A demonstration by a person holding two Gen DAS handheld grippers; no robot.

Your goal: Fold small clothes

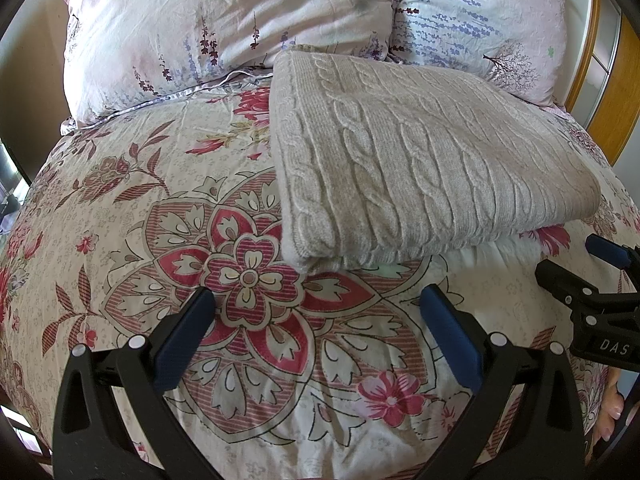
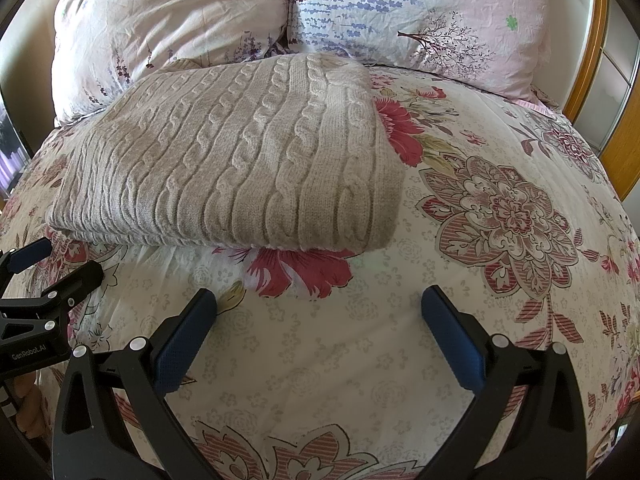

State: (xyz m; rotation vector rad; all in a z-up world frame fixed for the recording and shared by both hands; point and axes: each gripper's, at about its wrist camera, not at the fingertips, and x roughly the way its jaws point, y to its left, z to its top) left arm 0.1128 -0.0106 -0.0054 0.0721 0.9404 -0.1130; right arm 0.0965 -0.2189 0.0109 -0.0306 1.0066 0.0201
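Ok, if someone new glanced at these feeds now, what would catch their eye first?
The folded beige cable-knit sweater, lying on the floral bedspread just ahead of both grippers. Next, the two pillows behind it at the head of the bed. Both the left gripper and right gripper are open and hold nothing.

Beige cable-knit sweater (image 1: pixel 420 160), red-and-cream floral bedspread (image 1: pixel 160 240), pale lavender-print pillows (image 1: pixel 200 28), blue-padded black tools.

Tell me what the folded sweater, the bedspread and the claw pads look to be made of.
Folded sweater: thick knit yarn, likely wool or acrylic; raised cable braids, soft matte fuzz. Bedspread: thin woven fabric, probably cotton, printed with flowers, finely creased. Left claw pads: blue, seemingly rubber, with dotted grip texture on black, apparently plastic, fingers.
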